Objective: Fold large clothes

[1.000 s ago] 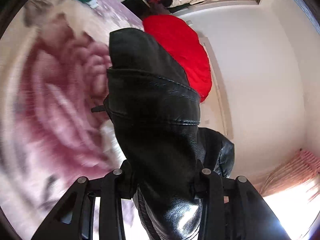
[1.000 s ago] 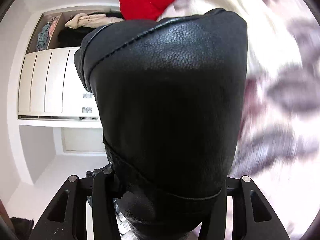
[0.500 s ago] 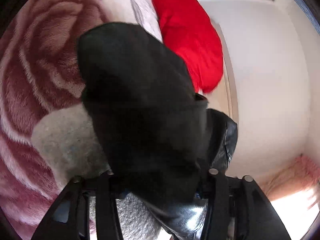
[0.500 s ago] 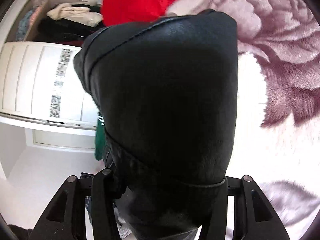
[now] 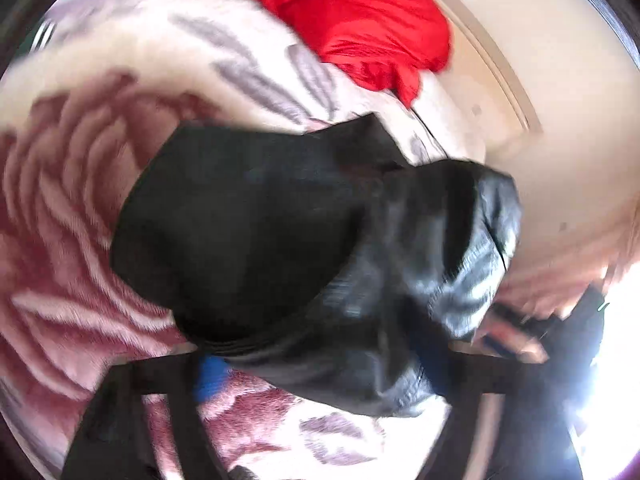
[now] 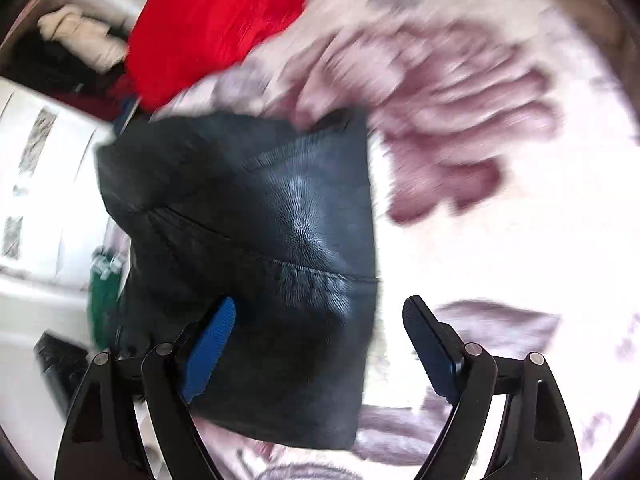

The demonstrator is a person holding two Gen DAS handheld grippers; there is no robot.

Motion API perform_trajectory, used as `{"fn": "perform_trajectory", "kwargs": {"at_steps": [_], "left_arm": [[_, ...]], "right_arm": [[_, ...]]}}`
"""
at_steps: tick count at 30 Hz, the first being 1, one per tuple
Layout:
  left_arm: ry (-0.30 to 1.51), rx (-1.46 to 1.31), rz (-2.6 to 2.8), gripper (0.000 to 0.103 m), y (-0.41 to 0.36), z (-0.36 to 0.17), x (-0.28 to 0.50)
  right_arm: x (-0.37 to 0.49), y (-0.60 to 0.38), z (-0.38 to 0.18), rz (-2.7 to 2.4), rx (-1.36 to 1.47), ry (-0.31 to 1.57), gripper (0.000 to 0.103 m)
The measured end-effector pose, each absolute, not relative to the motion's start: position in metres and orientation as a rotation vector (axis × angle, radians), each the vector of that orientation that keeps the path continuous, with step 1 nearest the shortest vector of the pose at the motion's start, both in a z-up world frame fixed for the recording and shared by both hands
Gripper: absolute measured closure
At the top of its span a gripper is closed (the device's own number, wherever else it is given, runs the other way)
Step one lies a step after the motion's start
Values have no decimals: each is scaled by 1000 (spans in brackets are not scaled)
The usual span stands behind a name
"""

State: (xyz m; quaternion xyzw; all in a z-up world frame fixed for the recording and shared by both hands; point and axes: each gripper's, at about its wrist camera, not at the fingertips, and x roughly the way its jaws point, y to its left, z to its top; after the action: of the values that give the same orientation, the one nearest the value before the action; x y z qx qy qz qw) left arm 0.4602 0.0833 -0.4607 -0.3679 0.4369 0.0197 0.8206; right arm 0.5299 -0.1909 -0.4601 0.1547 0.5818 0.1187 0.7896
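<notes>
Right wrist view gives the sharper picture: the right tool [image 6: 320, 344] stands wide with its jaws opening, and its blue-padded fingers [image 6: 210, 346] are both plainly seen. The black leather jacket [image 6: 256, 248] lies folded between them on the rose-patterned blanket [image 6: 500, 240], its near edge by the left pad and clear of the right one, so the pads do not press on it. A stitched seam runs across the leather. Beyond the jacket lies a red garment [image 6: 224, 28], and to the left a white cabinet [image 6: 52, 184] with a green piece of clothing [image 6: 102, 292] beside it (only this view shows these two) and a shelf of piled clothes [image 6: 76, 40] at the far corner.

The left wrist view is heavily blurred. The left tool [image 5: 320, 376] is also opening, spread wide, its black fingers [image 5: 184, 420] smeared and one blue pad just made out at the jacket's [image 5: 280, 240] near edge; whether it touches the leather cannot be told. This view shows the jacket's dull lining side and a shiny crumpled fold at right, then the blanket [image 5: 64, 240], the red garment [image 5: 360, 20] and a pale wall [image 5: 560, 120]. The lower right is washed out by glare.
</notes>
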Motion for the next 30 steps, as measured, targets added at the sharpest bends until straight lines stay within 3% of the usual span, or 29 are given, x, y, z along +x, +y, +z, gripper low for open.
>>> {"fn": "perform_trajectory", "kwargs": {"at_steps": [2,3,5,6,14,19,24,25,27,28,30], "left_arm": [[937,-692,41,3,77,-449,464],[944,-671,43,3,69,-449,463],[962,-631,67,3,69,-449,471],[965,-626,77,3,71,-452,473],[1072,-784,51,0,76,-532,508],[1030,-712,25,0,66,-518,524],[1013,-641,54,0,63,-484,518],[1009,-612,66,0,63,-483,522],[991,-543,92,0,61,-466,520],[979,-516,93,0,59,-455,517],[970,-479,93,0,57,-447,518]], "right_arm": [[513,-205,-449,247,340,1191,18],[512,-198,-440,259,338,1166,24],[519,-179,-436,310,290,1173,73],[522,-169,-438,334,268,1190,75],[541,-106,-505,268,63,1378,75],[572,-101,-552,205,60,1492,74],[565,-121,-525,233,106,1460,72],[558,-126,-517,250,107,1445,68],[538,-138,-496,254,119,1403,48],[528,-142,-488,236,112,1382,26],[503,-152,-475,186,75,1343,20]]}}
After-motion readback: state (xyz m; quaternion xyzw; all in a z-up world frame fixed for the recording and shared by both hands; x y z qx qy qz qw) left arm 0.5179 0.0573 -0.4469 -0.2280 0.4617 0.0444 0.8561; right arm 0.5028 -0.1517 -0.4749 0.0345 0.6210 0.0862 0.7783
